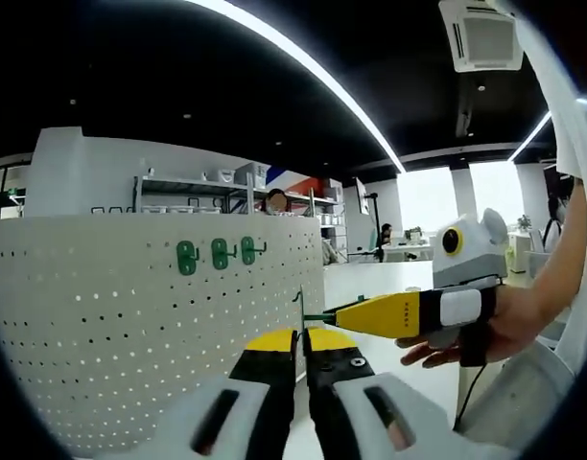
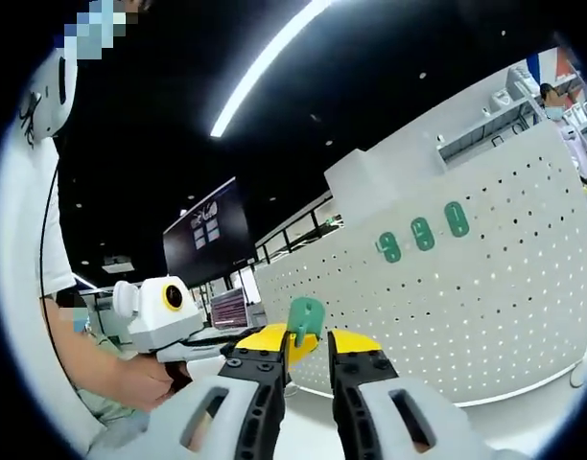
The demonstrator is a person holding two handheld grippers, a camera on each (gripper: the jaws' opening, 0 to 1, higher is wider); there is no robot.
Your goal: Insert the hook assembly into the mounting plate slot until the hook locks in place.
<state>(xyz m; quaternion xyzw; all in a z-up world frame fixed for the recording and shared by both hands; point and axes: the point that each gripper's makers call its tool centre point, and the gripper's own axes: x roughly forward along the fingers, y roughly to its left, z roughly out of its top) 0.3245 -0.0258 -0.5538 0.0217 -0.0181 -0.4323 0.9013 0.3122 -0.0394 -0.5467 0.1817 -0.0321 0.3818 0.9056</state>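
a white pegboard [image 1: 130,326] stood upright in front of the person, and three green hooks [image 1: 215,253] already hung in a row near its upper part; in the right gripper view the same board [image 2: 485,297] leaned across the frame with the three hooks [image 2: 423,233] on it. behind the board were metal shelves [image 1: 226,192] with boxes, a long ceiling light [image 1: 303,67] and a ceiling vent [image 1: 485,38], and a dark wall screen [image 2: 205,235] hung further off. nothing stood between the claws and the board face. the left gripper [image 1: 301,337] had its yellow-tipped jaws drawn almost together, with a thin dark sliver of the hook plate [image 1: 299,311] rising edge-on from between the tips, so it looked pinched there, just at the board's right edge. the right gripper [image 1: 343,315] came in from the right in a hand [image 1: 485,326], its yellow tip touching a green piece beside that sliver. in its own view the right gripper [image 2: 308,343] had its jaws narrowly parted, and a green hook [image 2: 305,321] stood upright at the left tip; i could not tell whether both jaws pressed it. that view showed the hook's broad green face, which the left gripper view gave only edge-on. the left gripper [image 2: 178,350] showed there too, held at the left by a hand [image 2: 145,379].
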